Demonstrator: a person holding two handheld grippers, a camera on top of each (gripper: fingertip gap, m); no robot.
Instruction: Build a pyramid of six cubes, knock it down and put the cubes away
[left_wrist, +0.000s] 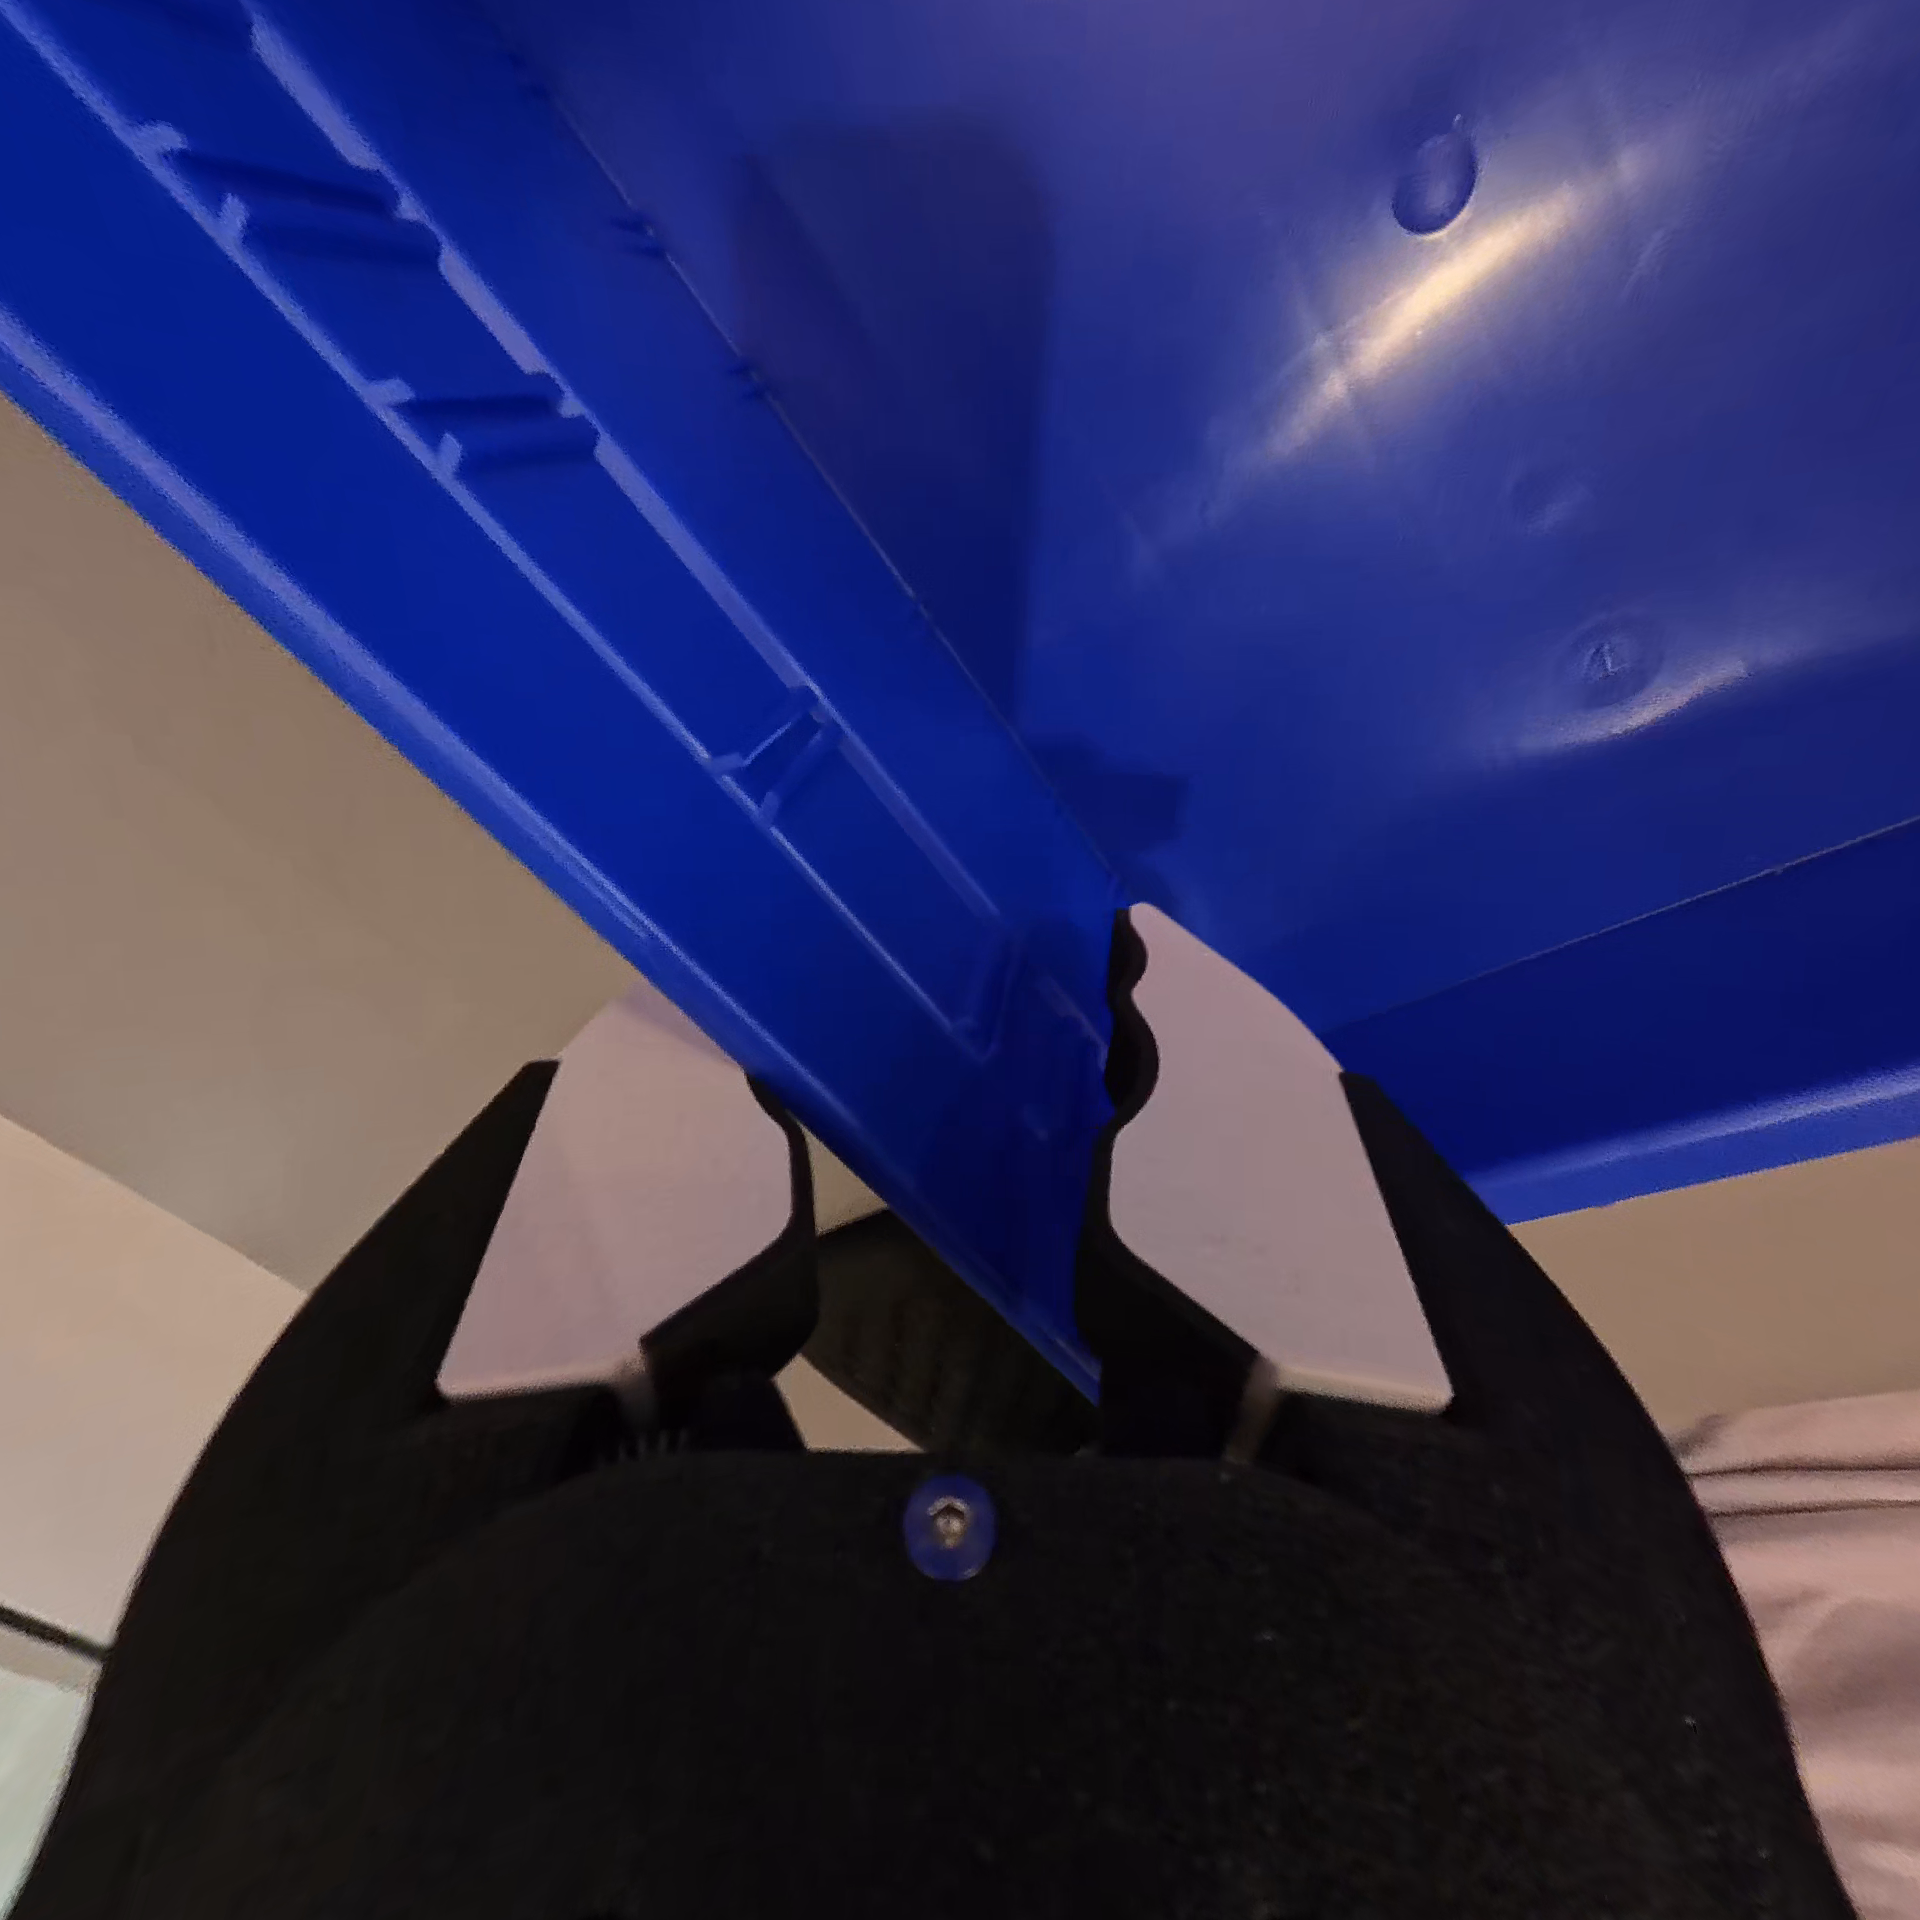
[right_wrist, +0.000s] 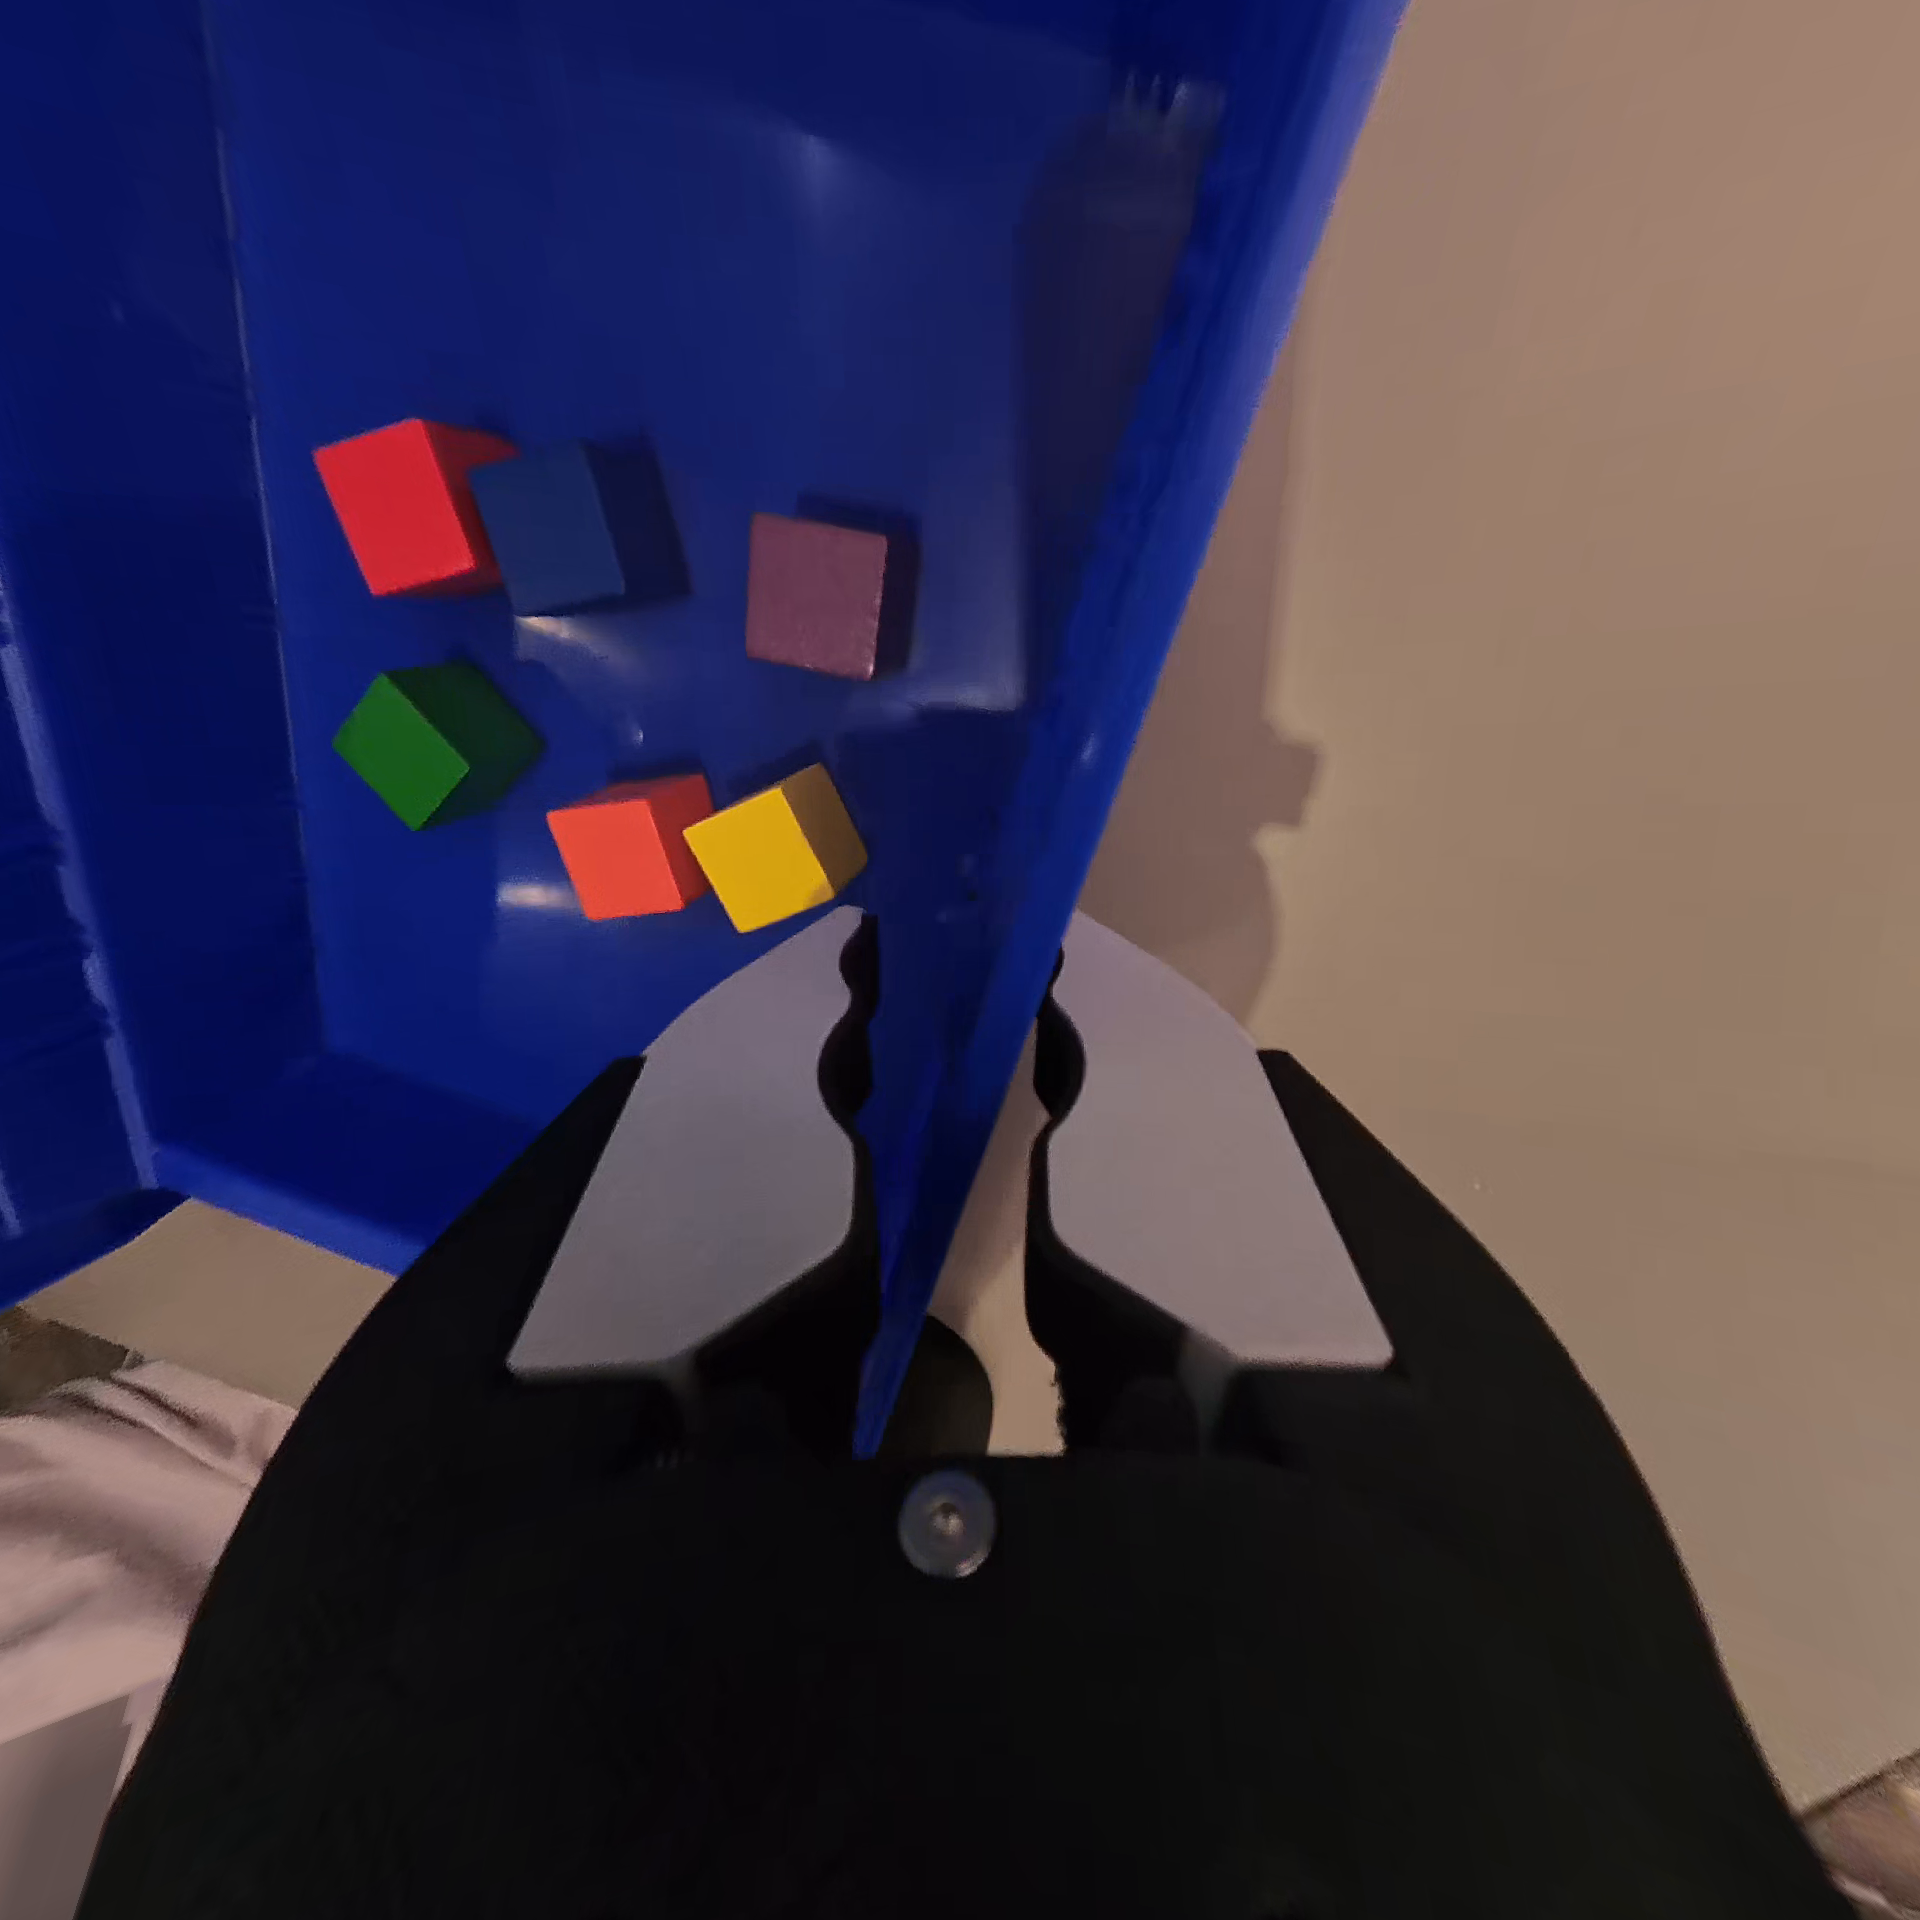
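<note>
A blue plastic bin (right_wrist: 644, 260) fills the right wrist view, seen from above into its inside. On its floor lie several loose cubes: red (right_wrist: 400, 509), blue (right_wrist: 556, 530), purple (right_wrist: 816, 592), green (right_wrist: 416, 743), orange (right_wrist: 623, 847) and yellow (right_wrist: 774, 847). My right gripper (right_wrist: 956, 1039) is shut on the bin's right wall, one finger inside and one outside. In the left wrist view the bin (left_wrist: 1351, 468) shows from outside, with its ribbed rim and smooth wall. My left gripper (left_wrist: 956, 1091) is shut on that rim. No cubes show in the left wrist view.
A beige tabletop (right_wrist: 1558, 727) lies to the right of the bin, with a shadow on it, and it also shows in the left wrist view (left_wrist: 208, 831). Pale cloth lies at the lower left of the right wrist view (right_wrist: 104, 1507) and the lower right of the left wrist view (left_wrist: 1818, 1558). Tip to tip, the grippers are about 40 cm apart.
</note>
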